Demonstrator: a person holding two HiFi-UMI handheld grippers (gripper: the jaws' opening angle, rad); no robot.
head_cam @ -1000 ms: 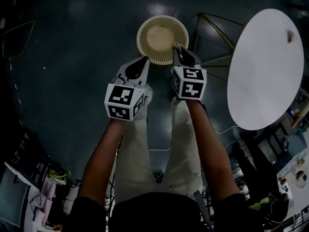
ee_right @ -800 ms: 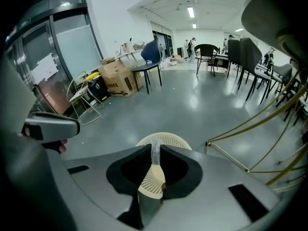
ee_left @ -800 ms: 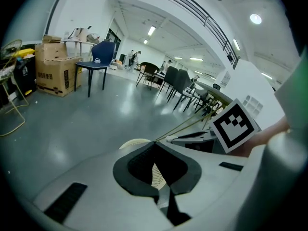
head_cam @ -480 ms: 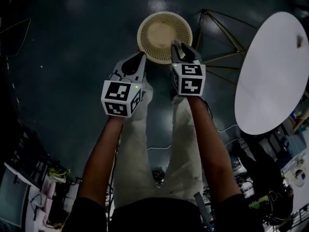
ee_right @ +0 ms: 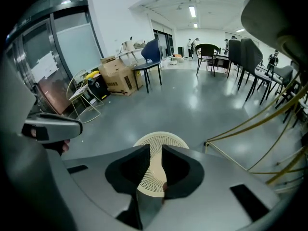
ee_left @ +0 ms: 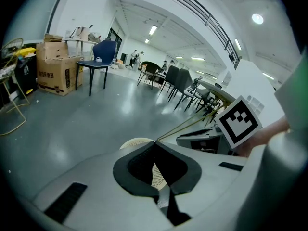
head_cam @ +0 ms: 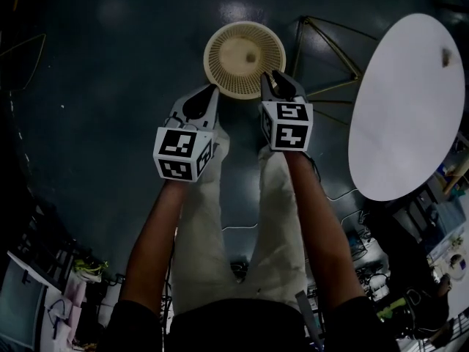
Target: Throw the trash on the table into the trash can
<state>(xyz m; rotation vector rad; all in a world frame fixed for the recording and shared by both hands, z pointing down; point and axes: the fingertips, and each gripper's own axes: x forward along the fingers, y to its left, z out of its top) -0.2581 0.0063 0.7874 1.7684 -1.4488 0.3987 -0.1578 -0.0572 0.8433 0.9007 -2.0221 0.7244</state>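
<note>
The right gripper [head_cam: 278,78] hangs over the near edge of the trash can [head_cam: 212,41] so that what it lets go falls in; its jaws have just been opening and stand apart with nothing between them, only the can below; a small dark bit [head_cam: 251,57] lies inside the can, likely trash, though it is too small to be sure; the left gripper [head_cam: 209,92] waits beside it, tips pressed together and empty; one more dark scrap [head_cam: 444,55] sits on the white table [head_cam: 396,123], well apart to the right; the floor around the can is bare, but the table's thin gold legs [head_cam: 322,50] stand just beside it.
</note>
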